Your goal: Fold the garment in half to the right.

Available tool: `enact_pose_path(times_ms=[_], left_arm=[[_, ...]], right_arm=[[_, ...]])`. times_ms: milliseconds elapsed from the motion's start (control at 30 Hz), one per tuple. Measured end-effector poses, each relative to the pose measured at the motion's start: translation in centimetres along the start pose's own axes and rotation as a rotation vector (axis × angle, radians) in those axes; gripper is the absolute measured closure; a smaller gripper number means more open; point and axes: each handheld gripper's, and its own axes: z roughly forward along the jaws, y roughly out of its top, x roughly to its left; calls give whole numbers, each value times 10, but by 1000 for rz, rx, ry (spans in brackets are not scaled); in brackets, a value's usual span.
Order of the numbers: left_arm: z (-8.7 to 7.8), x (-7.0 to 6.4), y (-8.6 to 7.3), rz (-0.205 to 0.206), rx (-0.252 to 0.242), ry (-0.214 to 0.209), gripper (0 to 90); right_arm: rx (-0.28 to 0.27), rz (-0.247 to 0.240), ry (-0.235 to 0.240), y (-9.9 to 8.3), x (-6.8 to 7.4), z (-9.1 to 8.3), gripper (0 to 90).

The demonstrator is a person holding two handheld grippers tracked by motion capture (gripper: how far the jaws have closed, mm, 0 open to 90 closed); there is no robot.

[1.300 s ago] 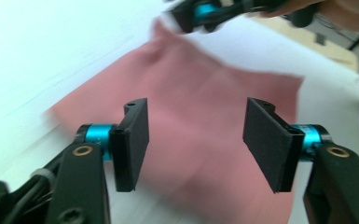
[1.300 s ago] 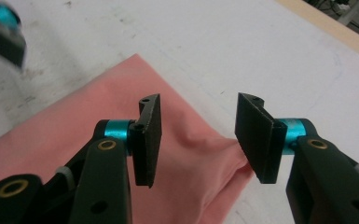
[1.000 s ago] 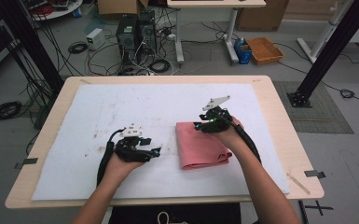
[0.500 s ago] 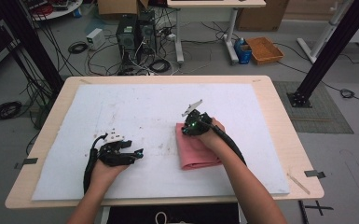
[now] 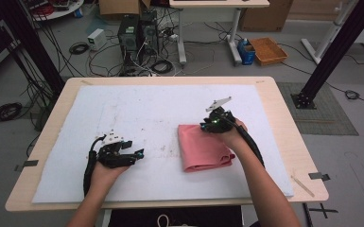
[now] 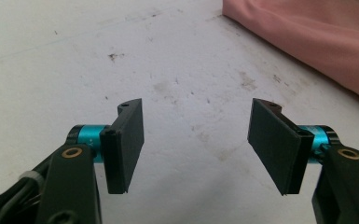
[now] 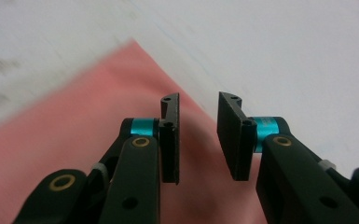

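High view: one pink cloth (image 5: 203, 151); two tongs, both parted.

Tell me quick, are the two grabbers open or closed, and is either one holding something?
Left gripper: open wide, holding nothing, over the white mat.
Right gripper: open with a narrower gap, holding nothing, over the far edge of the folded pink cloth.

Ahead of your left gripper (image 6: 196, 149) there is bare white mat (image 6: 121, 56), and nothing sits between its wide-apart jaws. The pink cloth (image 6: 317, 42) lies ahead to its right. Your right gripper (image 7: 198, 140) hangs over the cloth's corner, with open mat beyond.
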Motion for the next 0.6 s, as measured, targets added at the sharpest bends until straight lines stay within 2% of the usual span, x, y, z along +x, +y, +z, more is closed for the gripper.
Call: enact_pose_path(times_ms=[67,133,200,267,300,400,600], left_arm=[[0,-1,1,-2,-3,0,361],[1,-2,1,-1,-2,-5,361],[2,-3,2,-3,-3,-8,361],[4,-4,3,-2,-2,-11,361],[5,-4,3,0,1,-10,361],[6,-4,4,3,2,-15,361],[5,-5,5,7,-3,-20,361]], right_arm=[[11,23,-33,-12,-10,0,705],[13,69,-67,-22,-19,0,705],[1,103,-83,-29,-26,-3,705],[-19,108,-81,-31,-27,-10,705],[-32,107,-82,-31,-26,-14,705],[-76,63,-68,-31,-14,-30,674],[-110,-42,10,-43,24,-58,625]])
